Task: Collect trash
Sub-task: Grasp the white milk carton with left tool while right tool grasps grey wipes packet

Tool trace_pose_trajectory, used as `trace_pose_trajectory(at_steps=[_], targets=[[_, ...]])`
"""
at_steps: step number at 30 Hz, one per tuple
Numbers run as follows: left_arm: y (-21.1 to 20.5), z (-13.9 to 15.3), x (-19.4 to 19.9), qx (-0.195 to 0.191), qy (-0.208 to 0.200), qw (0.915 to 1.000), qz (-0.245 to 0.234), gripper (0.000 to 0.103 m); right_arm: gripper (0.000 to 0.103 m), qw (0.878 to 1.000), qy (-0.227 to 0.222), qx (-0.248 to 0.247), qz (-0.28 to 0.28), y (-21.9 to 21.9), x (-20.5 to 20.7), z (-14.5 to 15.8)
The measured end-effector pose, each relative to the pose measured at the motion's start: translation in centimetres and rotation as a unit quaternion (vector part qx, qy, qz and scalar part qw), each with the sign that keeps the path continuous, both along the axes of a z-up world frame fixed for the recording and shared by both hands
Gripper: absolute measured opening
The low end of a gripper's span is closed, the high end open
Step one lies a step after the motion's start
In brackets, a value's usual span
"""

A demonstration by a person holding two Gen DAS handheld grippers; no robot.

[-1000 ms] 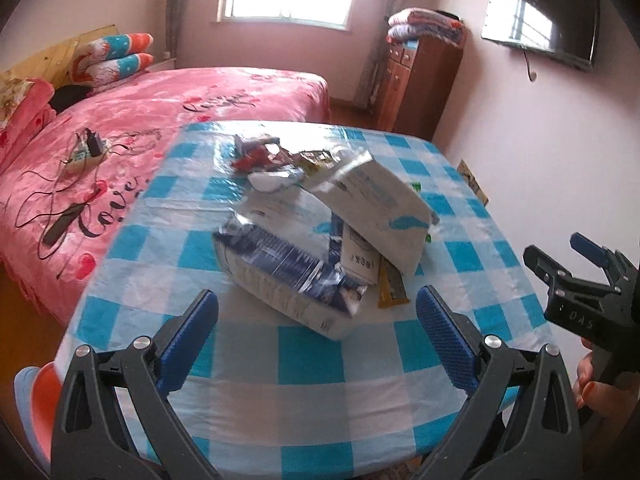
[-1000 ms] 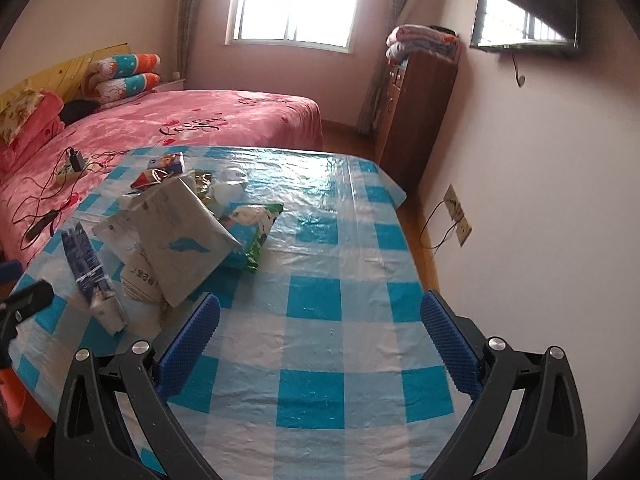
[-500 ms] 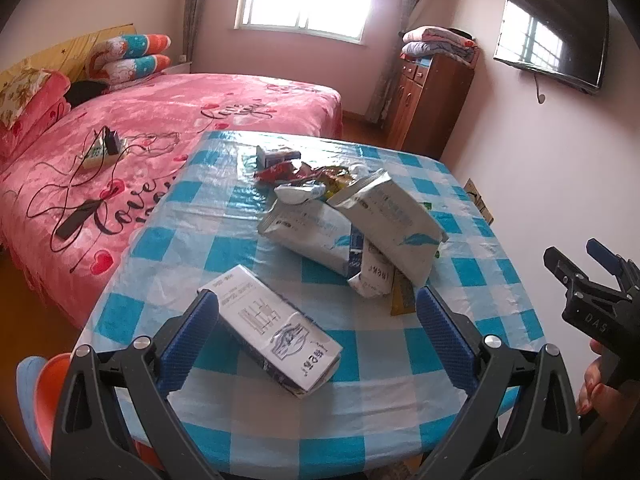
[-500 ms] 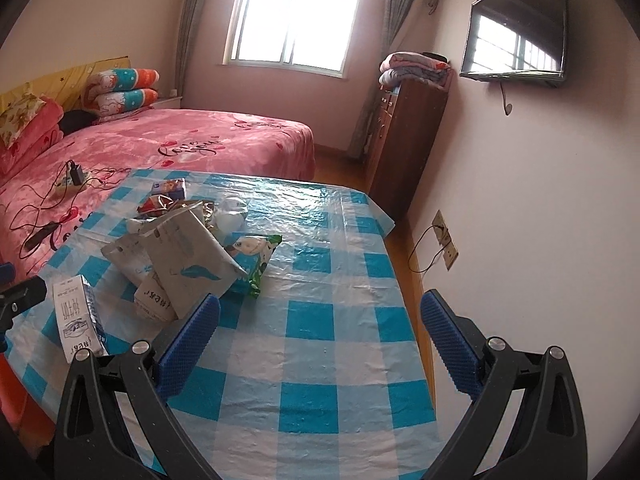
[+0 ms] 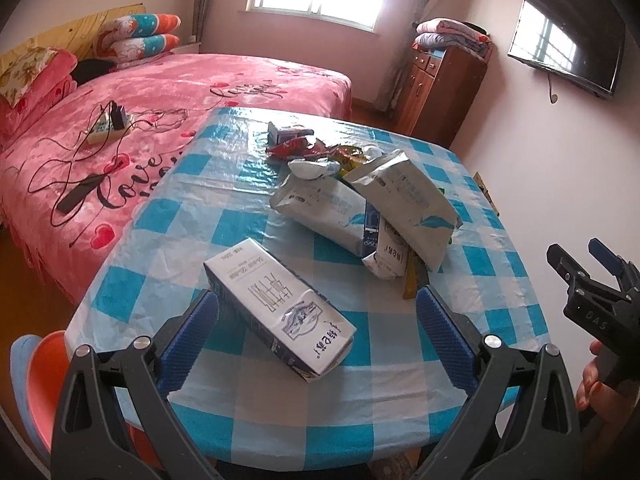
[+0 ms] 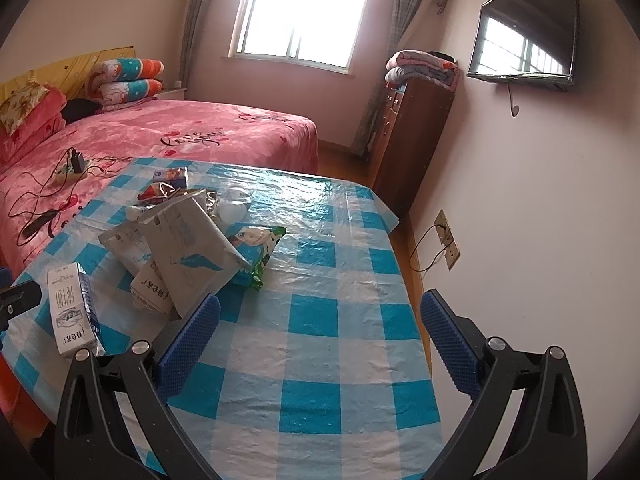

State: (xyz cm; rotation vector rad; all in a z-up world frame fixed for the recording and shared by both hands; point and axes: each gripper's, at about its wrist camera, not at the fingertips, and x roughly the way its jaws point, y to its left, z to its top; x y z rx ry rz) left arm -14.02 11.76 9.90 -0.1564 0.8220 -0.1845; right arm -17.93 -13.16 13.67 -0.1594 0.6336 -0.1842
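Holding both claws released and empty, you have the left gripper (image 5: 316, 320) low in the frame with the milk carton (image 5: 280, 306) lying on the checked table (image 5: 256, 420) between its spread fingers, while the right gripper (image 6: 320, 340) hovers over bare cloth beside the trash pile (image 6: 180, 240).
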Motion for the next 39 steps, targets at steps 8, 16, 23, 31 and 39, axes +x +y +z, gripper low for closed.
trace_pose_trajectory(at_steps=[8, 16, 23, 31, 39], targets=[[-0.1, -1.9, 0.4, -0.008, 0.040, 0.9991, 0.007, 0.100, 0.099, 1.000, 0.016, 0.012, 0.013, -0.3, 0.9, -1.8], [-0.2, -3.8, 1.2, -0.020, 0.080, 0.9963, 0.024, 0.100, 0.099, 0.994, 0.044, 0.069, 0.066, -0.8, 2.4, -4.3], [0.0, -5.8, 2.3, -0.026, 0.125, 0.9909, 0.042, 0.100, 0.098, 0.983, 0.083, 0.090, 0.137, 0.9, 4.0, -6.7], [0.2, -6.9, 4.1, -0.027, 0.149, 0.9861, 0.068, 0.099, 0.097, 0.974, 0.080, 0.121, 0.175, 2.1, 7.3, -5.9], [-0.5, -8.2, 6.0, 0.016, 0.156, 0.9849, 0.073, 0.099, 0.087, 0.969, 0.078, 0.110, 0.209, 3.7, 11.8, -4.9]])
